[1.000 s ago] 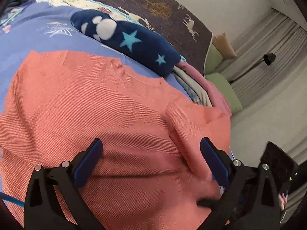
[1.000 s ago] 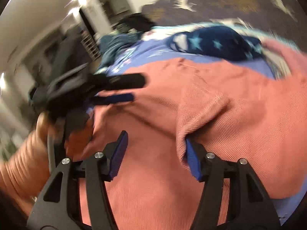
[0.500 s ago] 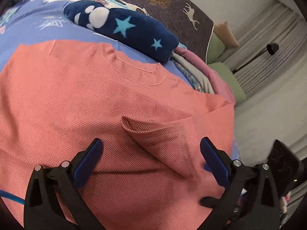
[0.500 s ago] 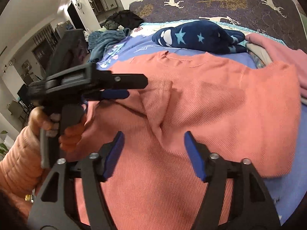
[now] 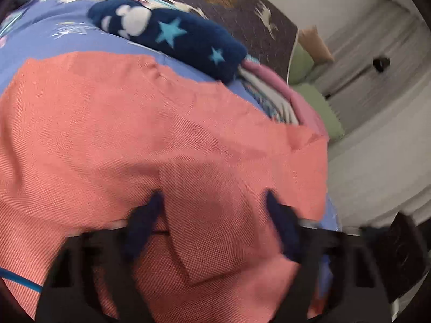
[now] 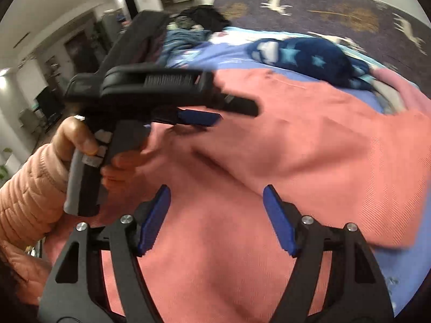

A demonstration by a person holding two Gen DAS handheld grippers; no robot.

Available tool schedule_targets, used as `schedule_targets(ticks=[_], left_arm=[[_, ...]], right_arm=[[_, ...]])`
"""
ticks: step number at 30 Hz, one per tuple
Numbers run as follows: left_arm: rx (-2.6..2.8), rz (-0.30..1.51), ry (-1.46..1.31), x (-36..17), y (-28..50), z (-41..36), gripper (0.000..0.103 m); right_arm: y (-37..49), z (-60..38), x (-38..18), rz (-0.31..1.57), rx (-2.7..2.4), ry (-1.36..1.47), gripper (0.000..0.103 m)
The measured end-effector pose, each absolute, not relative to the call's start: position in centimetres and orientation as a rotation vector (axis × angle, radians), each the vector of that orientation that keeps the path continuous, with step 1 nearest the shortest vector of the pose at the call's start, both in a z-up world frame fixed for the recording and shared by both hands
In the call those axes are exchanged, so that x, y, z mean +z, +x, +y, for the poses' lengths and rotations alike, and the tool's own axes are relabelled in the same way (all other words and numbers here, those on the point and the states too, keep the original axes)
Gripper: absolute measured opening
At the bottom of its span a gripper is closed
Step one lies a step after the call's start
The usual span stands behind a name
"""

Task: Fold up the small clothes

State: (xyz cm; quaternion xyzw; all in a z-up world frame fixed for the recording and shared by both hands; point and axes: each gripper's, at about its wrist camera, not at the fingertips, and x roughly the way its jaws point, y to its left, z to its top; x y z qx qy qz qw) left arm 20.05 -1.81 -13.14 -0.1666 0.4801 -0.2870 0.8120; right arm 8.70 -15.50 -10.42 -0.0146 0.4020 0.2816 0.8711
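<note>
Coral knit sweater (image 5: 113, 123) spread flat on bed's blue sheet (image 5: 54, 29); left gripper (image 5: 212, 210) fingers just closing around raised fold, right gripper (image 6: 216, 202) fingers apart, empty.

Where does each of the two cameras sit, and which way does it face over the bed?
Left wrist: on the left gripper, looking down at the coral sweater; its own blurred fingers show, just closing around a fold.
Right wrist: on the right gripper, facing across the sweater; shows its open fingers, the left gripper and the hand holding it.
Both share the sweater and the navy star blanket.
</note>
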Motion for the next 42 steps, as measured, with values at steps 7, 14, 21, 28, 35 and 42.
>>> schedule_targets(ticks=[7,14,21,28,35,42], left_arm=[[-0.598,0.955,-0.220,-11.3,18.9,-3.3,0.007],[-0.551,0.630,-0.157,-0.6,16.6,-0.5,0.007],[-0.323,0.693,-0.056,-3.4,20.2,4.9,0.018],[-0.164,0.824,-0.032,-10.1,22.0,9.0,0.050],[-0.084,0.862,0.066,-12.2,20.9,10.9,0.070],[-0.099,0.867,0.054,-11.5,19.9,11.6,0.074]], right_arm=[[6.5,-21.5,-9.0,0.788,0.369,0.028,0.073],[5.8,-26.6,-7.9,0.752,0.092,-0.005,0.075],[7.5,-25.8,-10.0,0.818,0.016,-0.049,0.076],[8.9,-23.2,-11.3,0.868,0.046,-0.084,0.076],[10.4,-23.0,-12.3,0.889,-0.013,-0.106,0.076],[9.6,-25.4,-11.7,0.893,-0.028,0.030,0.076]])
